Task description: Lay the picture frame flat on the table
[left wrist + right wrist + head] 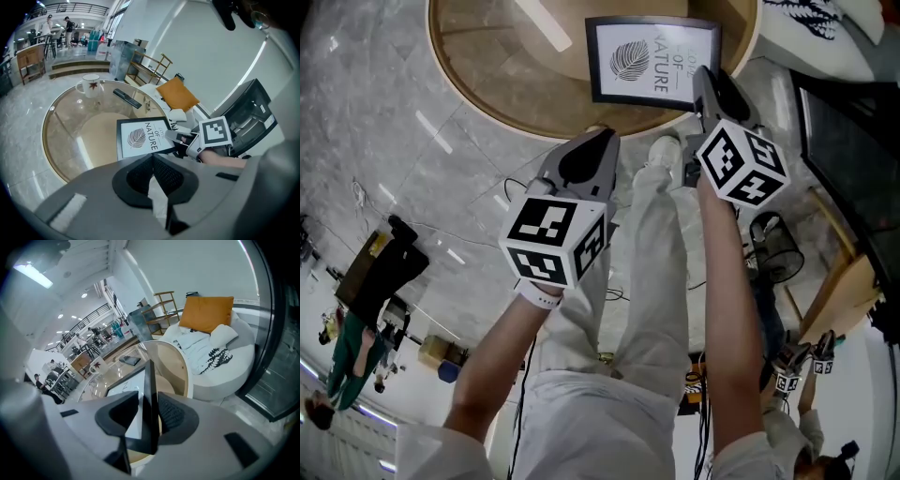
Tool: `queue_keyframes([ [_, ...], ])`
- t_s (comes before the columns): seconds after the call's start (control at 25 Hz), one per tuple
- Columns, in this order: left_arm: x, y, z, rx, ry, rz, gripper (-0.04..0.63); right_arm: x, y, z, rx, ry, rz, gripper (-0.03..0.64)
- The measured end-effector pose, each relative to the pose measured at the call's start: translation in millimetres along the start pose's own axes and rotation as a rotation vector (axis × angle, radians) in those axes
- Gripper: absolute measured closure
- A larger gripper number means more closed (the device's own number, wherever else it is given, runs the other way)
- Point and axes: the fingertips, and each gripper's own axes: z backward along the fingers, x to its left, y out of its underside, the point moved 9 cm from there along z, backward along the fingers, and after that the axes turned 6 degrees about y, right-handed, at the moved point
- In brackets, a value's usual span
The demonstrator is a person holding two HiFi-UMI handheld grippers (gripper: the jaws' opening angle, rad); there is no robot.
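A black picture frame (652, 61) with a leaf print lies face up near the front rim of the round glass table (469, 98); whether it rests fully flat I cannot tell. My right gripper (705, 89) is at its right front corner. In the right gripper view the frame's edge (151, 399) stands between the jaws, with a gap showing on the left side, so the gripper (147, 401) is open around it. My left gripper (586, 155) hovers off the table over the person's legs, its pads together and holding nothing. The left gripper view shows the frame (140, 138) and the right gripper (176, 137).
A white mug (90, 85) and a dark remote (126, 97) sit farther back on the table (61, 140). A white sofa (225, 362) with an orange cushion (177, 95) stands to the right. A black wire bin (773, 246) is on the floor. People stand at the far left.
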Motion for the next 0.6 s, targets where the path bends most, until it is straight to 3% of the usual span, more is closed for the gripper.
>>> queue_keyframes([
  [0.6,-13,3,-3,0.005,0.001,-0.015,0.591,-6,10,-18,0.070,0.080,0.180,0.535],
])
